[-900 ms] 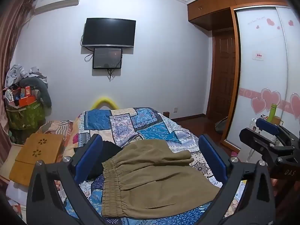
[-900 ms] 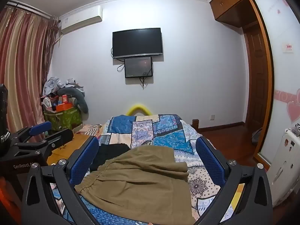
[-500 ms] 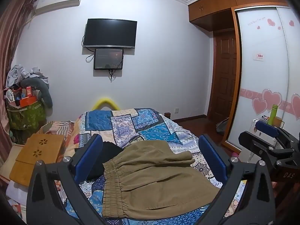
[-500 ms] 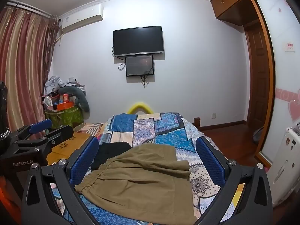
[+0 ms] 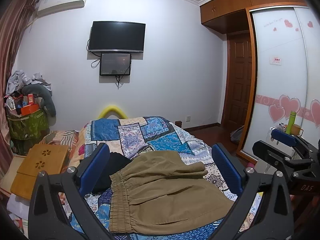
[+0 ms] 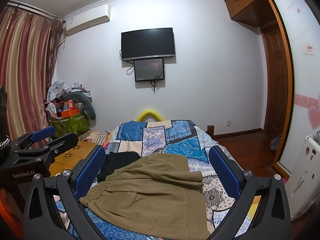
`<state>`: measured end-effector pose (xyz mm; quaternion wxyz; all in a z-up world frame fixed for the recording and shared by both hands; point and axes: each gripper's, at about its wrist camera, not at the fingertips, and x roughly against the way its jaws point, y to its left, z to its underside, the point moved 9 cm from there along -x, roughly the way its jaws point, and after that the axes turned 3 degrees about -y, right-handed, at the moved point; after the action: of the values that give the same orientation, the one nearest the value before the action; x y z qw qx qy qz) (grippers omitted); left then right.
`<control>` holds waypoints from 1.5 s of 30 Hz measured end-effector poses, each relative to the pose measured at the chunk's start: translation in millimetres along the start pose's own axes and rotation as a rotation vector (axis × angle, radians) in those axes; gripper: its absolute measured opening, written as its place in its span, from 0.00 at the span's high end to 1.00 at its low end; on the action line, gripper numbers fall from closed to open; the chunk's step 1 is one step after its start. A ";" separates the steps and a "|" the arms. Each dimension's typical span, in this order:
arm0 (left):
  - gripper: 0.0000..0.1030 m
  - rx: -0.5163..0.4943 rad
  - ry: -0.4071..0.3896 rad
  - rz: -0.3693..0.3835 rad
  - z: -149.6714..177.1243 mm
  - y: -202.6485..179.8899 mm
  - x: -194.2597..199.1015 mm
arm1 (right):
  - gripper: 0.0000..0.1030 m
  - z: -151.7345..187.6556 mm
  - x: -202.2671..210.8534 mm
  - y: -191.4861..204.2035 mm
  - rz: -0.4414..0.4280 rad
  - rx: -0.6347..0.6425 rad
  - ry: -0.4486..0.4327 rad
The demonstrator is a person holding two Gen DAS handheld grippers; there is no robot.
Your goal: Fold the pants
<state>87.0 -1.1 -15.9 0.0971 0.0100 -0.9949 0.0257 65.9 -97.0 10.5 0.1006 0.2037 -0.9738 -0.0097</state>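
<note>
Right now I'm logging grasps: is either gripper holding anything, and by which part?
Nothing is held. Left gripper and right gripper are open above the khaki pants.

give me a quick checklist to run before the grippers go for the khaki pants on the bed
1. Left gripper open, nothing between the fingers: ok.
2. Right gripper open, nothing held: ok.
3. Khaki pants lie on the patchwork quilt within both views, elastic waistband exposed: ok.
4. Pants spread flat for a clean fold: not ok, the far part is already doubled over and rumpled.
5. Pants free of other clothes: cannot tell, a black garment lies against the waistband side and may run under them.
6. Near edge of the pants visible: cannot tell, the gripper bodies hide it.
</note>
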 end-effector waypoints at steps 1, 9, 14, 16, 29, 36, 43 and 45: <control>0.00 0.001 0.001 0.001 0.2 -0.1 -0.4 | 0.00 -0.2 0.1 -0.1 0.000 0.000 0.000; 0.00 0.001 0.003 -0.002 0.8 -0.3 -0.1 | 0.00 -0.1 -0.4 0.6 0.000 0.000 0.000; 0.00 0.002 0.002 -0.002 0.8 0.4 -0.1 | 0.00 -0.4 -0.4 -0.2 0.000 0.000 0.000; 0.00 0.003 0.004 -0.001 1.2 0.4 -0.5 | 0.00 -0.4 -1.7 0.7 -0.001 -0.001 0.000; 0.00 0.006 0.004 -0.003 2.6 1.6 -1.0 | 0.00 -0.4 -2.2 0.9 -0.001 -0.001 -0.001; 0.00 0.009 0.007 -0.005 4.0 1.7 -1.4 | 0.00 -0.3 -2.2 0.7 -0.002 -0.002 -0.001; 0.00 0.008 0.006 -0.003 4.7 2.4 -1.6 | 0.00 -3.7 0.0 -0.6 -0.001 0.000 -0.005; 0.00 0.007 0.005 -0.003 5.2 2.9 -1.9 | 0.00 -5.4 -0.2 -1.4 0.000 0.000 -0.007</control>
<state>87.8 1.5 -21.5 0.0998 0.0119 -0.9945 0.0292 67.7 -98.0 15.7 0.0972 0.2036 -0.9742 -0.0105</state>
